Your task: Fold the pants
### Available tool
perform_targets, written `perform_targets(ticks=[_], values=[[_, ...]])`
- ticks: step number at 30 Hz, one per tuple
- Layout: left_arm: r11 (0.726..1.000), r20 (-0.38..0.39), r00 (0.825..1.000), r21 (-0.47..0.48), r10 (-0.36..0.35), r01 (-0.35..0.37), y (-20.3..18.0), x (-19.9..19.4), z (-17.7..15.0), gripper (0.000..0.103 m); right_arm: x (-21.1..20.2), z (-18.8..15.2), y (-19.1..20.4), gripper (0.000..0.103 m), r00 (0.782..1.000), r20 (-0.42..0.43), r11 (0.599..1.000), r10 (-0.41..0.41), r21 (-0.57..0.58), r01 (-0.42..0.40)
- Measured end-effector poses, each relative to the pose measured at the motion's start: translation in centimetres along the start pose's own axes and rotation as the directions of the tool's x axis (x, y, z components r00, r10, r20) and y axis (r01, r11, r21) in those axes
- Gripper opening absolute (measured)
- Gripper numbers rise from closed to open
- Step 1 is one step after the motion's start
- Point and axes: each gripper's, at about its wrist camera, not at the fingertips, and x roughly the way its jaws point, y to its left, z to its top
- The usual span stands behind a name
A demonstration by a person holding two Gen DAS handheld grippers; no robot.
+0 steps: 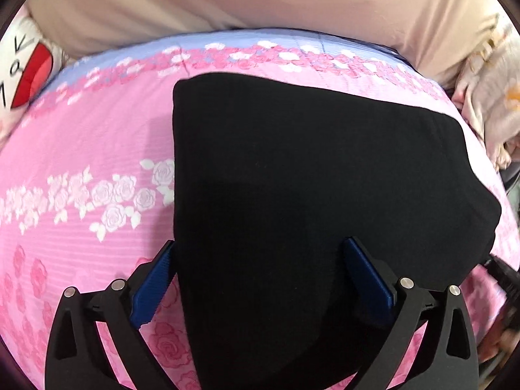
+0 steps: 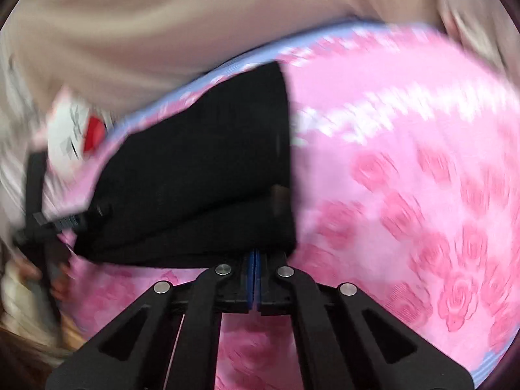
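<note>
The black pants (image 1: 292, 169) lie folded into a broad flat block on the pink rose-print bed sheet (image 1: 81, 136). My left gripper (image 1: 260, 242) stands wide open above their near end. One blue pad (image 1: 152, 286) is over the sheet just left of the pants and the other sits over the fabric, neither pressing it. In the blurred right wrist view my right gripper (image 2: 253, 255) is shut, pads together, its tips at the near edge of the pants (image 2: 195, 178). Whether cloth is pinched there I cannot tell. It also shows at the pants' right corner as the right gripper (image 1: 502, 276).
Beige cloth (image 1: 227, 0) hangs behind the bed. A white cushion with a red patch (image 1: 29, 71) lies at the far left and cream frilly fabric (image 1: 487, 113) at the right. The sheet's blue border (image 1: 195, 44) marks the far edge. Pink sheet (image 2: 406, 195) spreads right of the pants.
</note>
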Motion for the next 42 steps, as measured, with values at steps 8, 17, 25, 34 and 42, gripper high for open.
perform_targets(ticks=[8, 17, 25, 34, 42], values=[[0.998, 0.072, 0.997, 0.059, 0.029, -0.033, -2.7, -2.9, 0.4, 0.097, -6.3, 2.7, 4.8, 0.004, 0.985, 0.167, 0.993, 0.049, -0.114, -0.030], [0.974, 0.110, 0.984, 0.160, 0.141, -0.158, -4.4, -1.4, -0.3, 0.098, -0.7, 5.5, 5.6, 0.005, 0.983, 0.106, 0.975, -0.151, -0.149, 0.165], [0.976, 0.118, 0.983, 0.151, 0.140, -0.157, -4.2, -1.2, -0.3, 0.098, 7.5, 12.0, 8.2, 0.000, 0.982, 0.072, 0.943, -0.175, -0.273, 0.188], [0.980, 0.127, 0.983, 0.137, 0.131, -0.148, -3.8, -0.9, -0.2, 0.098, 5.3, 14.0, 5.8, 0.002, 0.989, 0.116, 0.987, -0.089, -0.120, 0.103], [0.981, 0.126, 0.985, 0.133, 0.121, -0.138, -3.7, -1.0, -0.2, 0.098, 4.6, 14.1, 4.2, 0.002, 0.984, 0.128, 0.991, -0.123, -0.031, 0.127]])
